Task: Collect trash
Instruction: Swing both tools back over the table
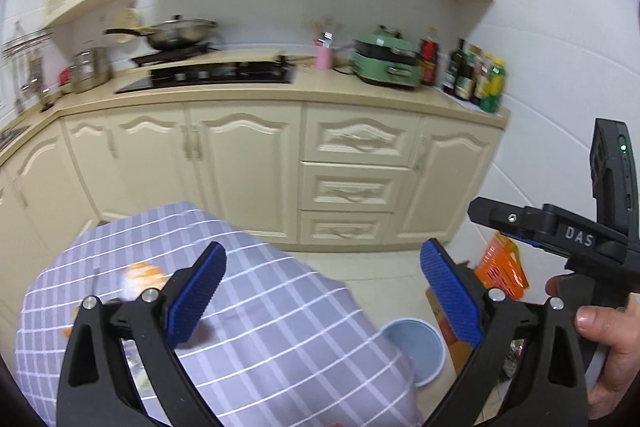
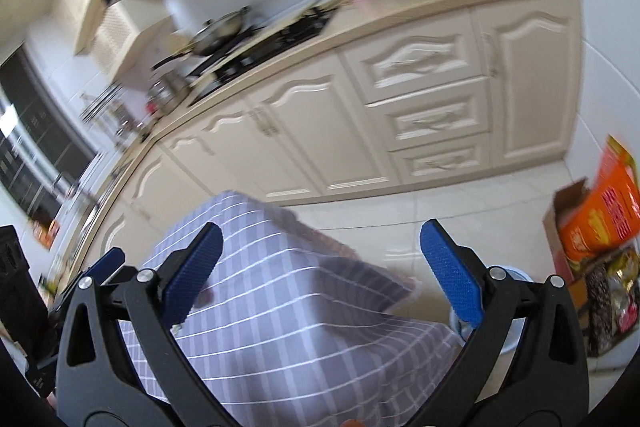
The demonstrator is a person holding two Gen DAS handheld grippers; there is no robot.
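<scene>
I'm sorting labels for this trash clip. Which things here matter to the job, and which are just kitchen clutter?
Matters:
orange scraps on the checked tablecloth
blue bin on the floor
left gripper, open
right gripper, open

Just lying about:
wok
green cooker
pink cup
bottles
orange bag

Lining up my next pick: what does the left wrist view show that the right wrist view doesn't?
Only the left wrist view shows orange-and-white trash on the checked tablecloth, the open pale blue bin, and the right gripper in a hand. Only the right wrist view shows the dark window. Both show the cloth, orange bag, green cooker, and open, empty fingers.
</scene>
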